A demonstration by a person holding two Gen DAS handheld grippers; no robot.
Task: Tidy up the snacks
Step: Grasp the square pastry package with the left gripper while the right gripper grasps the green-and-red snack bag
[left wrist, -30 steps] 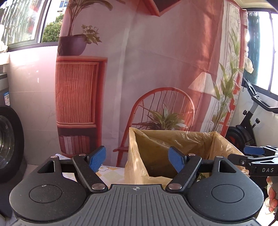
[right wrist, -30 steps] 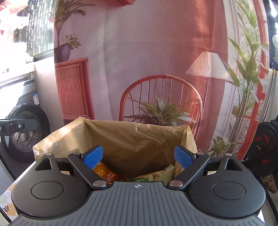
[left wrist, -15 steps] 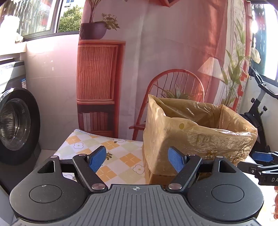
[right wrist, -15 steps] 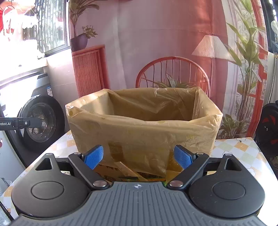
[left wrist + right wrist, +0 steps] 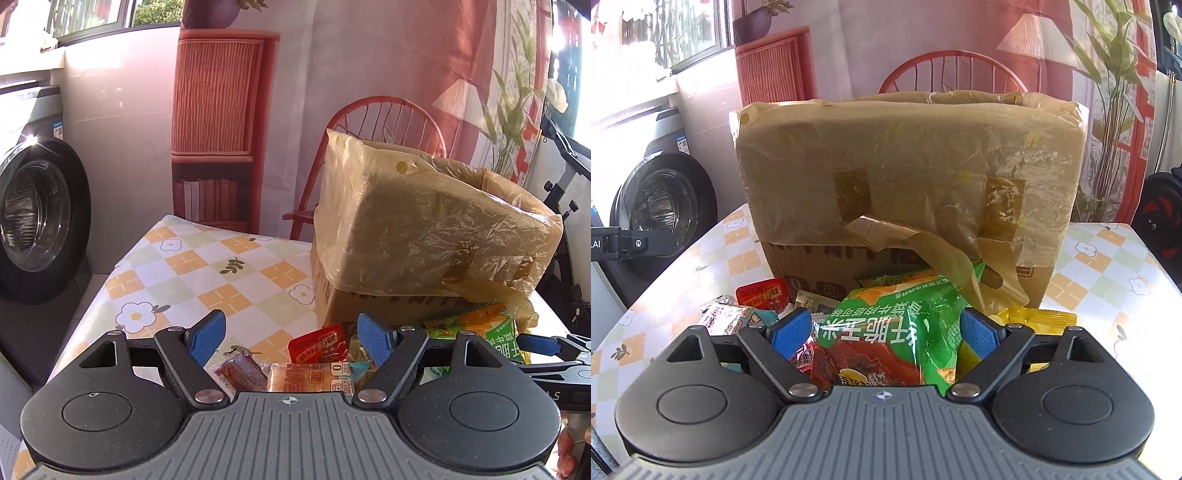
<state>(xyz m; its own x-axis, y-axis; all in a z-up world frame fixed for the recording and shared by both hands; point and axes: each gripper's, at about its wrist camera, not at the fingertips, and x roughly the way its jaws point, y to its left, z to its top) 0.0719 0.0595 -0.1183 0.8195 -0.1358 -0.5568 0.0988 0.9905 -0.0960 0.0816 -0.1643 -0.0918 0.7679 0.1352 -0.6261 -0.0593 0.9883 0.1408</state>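
Snacks lie in a loose heap on the checked tabletop (image 5: 229,280) just in front of the cardboard box (image 5: 908,184), which is lined with a yellowish plastic bag. The left wrist view shows the box from its left corner, with a red sauce packet (image 5: 319,345), an orange-brown wrapped bar (image 5: 308,376) and a small dark-red packet (image 5: 238,369) lying between and just beyond the spread fingers of the left tool (image 5: 291,338), which grips nothing. Only the edge of the green snack bag (image 5: 491,330) shows there, off to the right, next to the right tool's blue fingertip (image 5: 537,341). The right wrist view faces the box front squarely: the green bag fills the gap between the fingers of the right tool (image 5: 886,334), which are spread wide, and whether they touch it cannot be told. A yellow packet (image 5: 1034,319) lies to the right of that bag, seen only in this view.
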